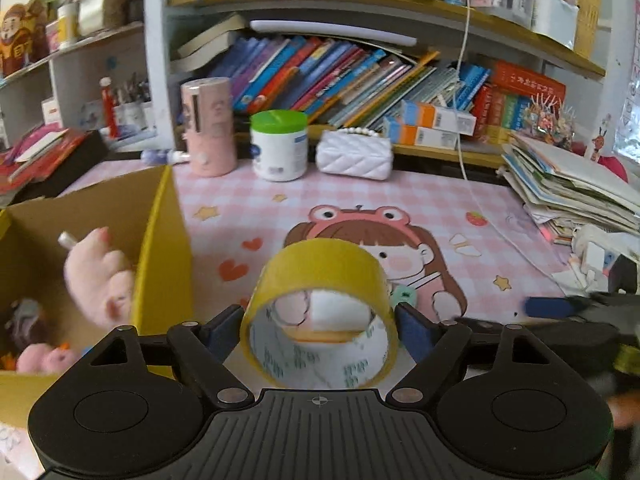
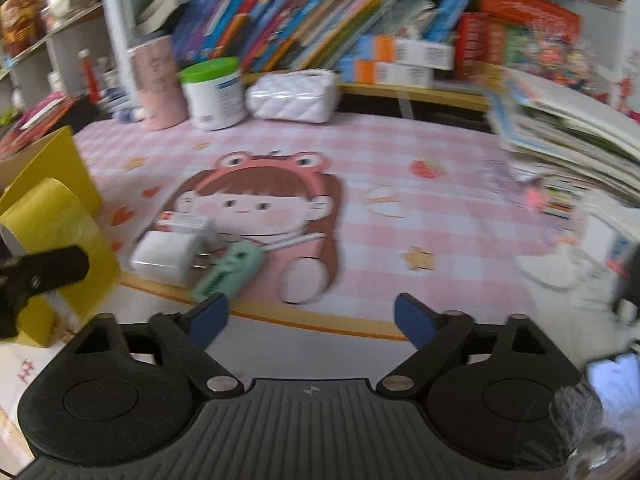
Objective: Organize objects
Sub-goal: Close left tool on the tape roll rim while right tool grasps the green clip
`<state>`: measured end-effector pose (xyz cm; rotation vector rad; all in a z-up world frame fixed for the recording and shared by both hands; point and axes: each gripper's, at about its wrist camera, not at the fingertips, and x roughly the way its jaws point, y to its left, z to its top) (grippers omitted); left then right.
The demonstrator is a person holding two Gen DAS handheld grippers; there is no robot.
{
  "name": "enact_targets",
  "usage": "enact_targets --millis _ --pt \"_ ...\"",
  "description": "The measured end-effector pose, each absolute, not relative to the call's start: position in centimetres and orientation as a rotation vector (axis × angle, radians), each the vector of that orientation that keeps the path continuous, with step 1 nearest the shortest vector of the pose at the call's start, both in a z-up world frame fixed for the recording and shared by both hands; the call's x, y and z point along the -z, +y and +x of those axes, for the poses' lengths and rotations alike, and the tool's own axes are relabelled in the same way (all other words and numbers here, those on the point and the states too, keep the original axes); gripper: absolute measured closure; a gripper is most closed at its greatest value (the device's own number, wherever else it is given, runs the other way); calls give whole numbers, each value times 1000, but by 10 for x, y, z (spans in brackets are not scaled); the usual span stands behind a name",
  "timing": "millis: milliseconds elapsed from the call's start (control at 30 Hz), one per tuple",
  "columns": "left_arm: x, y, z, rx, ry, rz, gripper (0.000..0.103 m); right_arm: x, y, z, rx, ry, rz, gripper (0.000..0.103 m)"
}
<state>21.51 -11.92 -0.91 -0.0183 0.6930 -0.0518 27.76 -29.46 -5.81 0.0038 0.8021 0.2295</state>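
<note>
A roll of yellow tape (image 1: 320, 312) is clamped between the blue pads of the left gripper (image 1: 320, 330), its open core turned toward the camera and its printed white lining seen inside. The roll is held above a pink checked desk mat (image 1: 420, 208) printed with a cartoon girl, just to the right of an open yellow cardboard box (image 1: 160, 248). Inside the box, pink plush toys (image 1: 100, 276) are seen lying against its wall.

The right gripper (image 2: 310, 320) is held over the front edge of the same mat, its jaws standing apart with nothing between them. Just ahead of its left finger, a white charger plug (image 2: 168, 256) and a mint-green case (image 2: 228, 272) are seen lying together on the mat, touching each other. The tape is also visible at the left edge of that view, beside the box.

At the back of the desk, a pink cylinder (image 1: 208, 128), a white jar with a green lid (image 1: 280, 144) and a white quilted purse (image 1: 354, 154) are lined up below a shelf of books (image 1: 340, 76)
</note>
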Motion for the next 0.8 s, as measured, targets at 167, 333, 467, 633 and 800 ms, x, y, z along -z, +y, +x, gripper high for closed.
enact_targets --millis 167,333,467,633,800 --pt "1 -113 199 50 674 -5 21 71 -269 307 -296 859 28 47" --pt "-3 -111 190 54 662 -1 21 80 -245 321 -312 891 -24 55" --pt "-2 -110 188 60 662 -1 21 85 -234 322 -302 886 -100 60" --pt "-2 -108 189 62 661 -16 21 85 -236 320 -322 884 -129 80" --pt "-2 -113 188 84 653 -16 21 73 -253 307 -303 887 -58 80"
